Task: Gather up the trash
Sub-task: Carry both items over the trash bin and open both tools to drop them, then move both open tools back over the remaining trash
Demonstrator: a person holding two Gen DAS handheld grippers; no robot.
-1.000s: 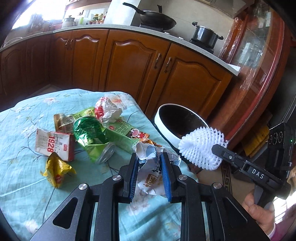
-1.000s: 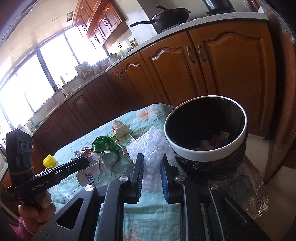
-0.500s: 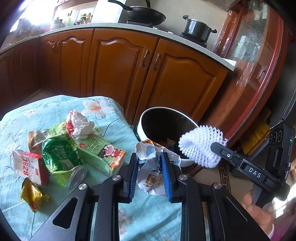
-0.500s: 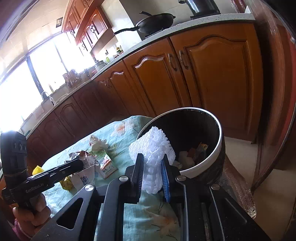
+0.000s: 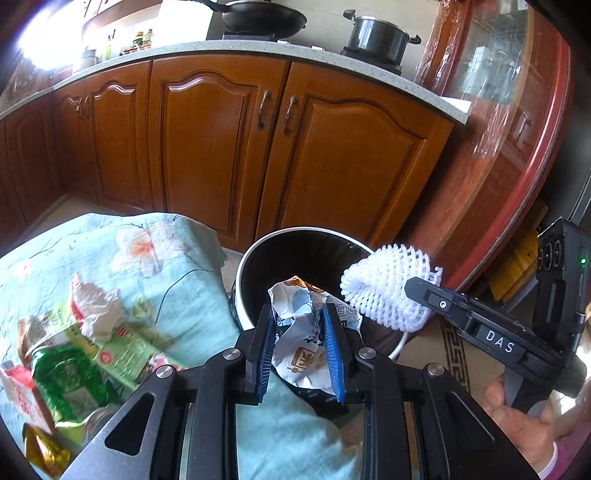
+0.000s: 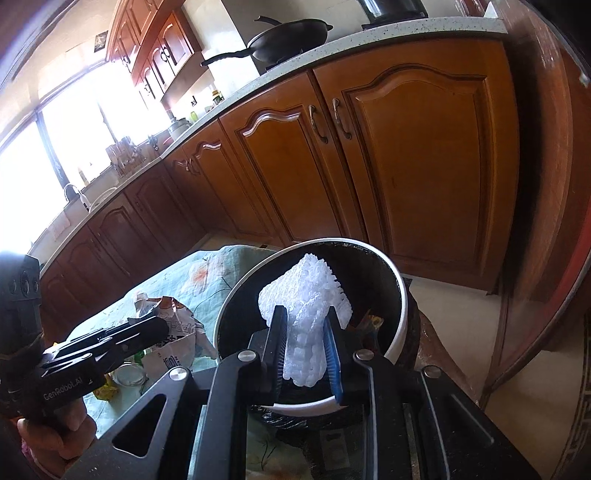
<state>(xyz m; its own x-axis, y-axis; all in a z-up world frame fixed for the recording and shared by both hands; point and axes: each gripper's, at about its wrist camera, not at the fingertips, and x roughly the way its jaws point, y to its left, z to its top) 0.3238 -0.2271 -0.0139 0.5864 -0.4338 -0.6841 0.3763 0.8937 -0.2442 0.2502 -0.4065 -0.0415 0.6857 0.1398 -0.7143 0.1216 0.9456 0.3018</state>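
Wooden kitchen cabinets [image 5: 229,147] fill the background, with a black wok [image 5: 258,16] and a lidded pot [image 5: 378,37] on the counter above them. Below, we see a table under a pale blue flowered cloth [image 5: 159,280], and at its right end a round bin [image 5: 295,254] with a white rim and black inside.

Starting at the left of the cloth, a heap of litter lies loose: a red and white carton [image 5: 20,395], a yellow wrapper [image 5: 46,456], a green foil bag [image 5: 70,380], a green printed packet [image 5: 129,350] and a crumpled white and red paper [image 5: 94,310]. All of it is blurred there, so we cannot be sure of every piece.

Moving right, our left gripper [image 5: 300,350] is clamped on a crumpled white and blue wrapper [image 5: 306,332], pinched between its blue pads. The wrapper stands up out of the jaws and hangs over the near-left rim of the bin, its top edge above the dark opening.

Further right, our right gripper [image 6: 308,354] is closed on a white foam fruit net [image 6: 306,306], which bulges up past the fingertips. From its own camera the net sits directly over the mouth of the bin, above scraps already lying in the bottom. From the left camera the same net shows over the bin's right rim, just beside the wrapper but apart from it.
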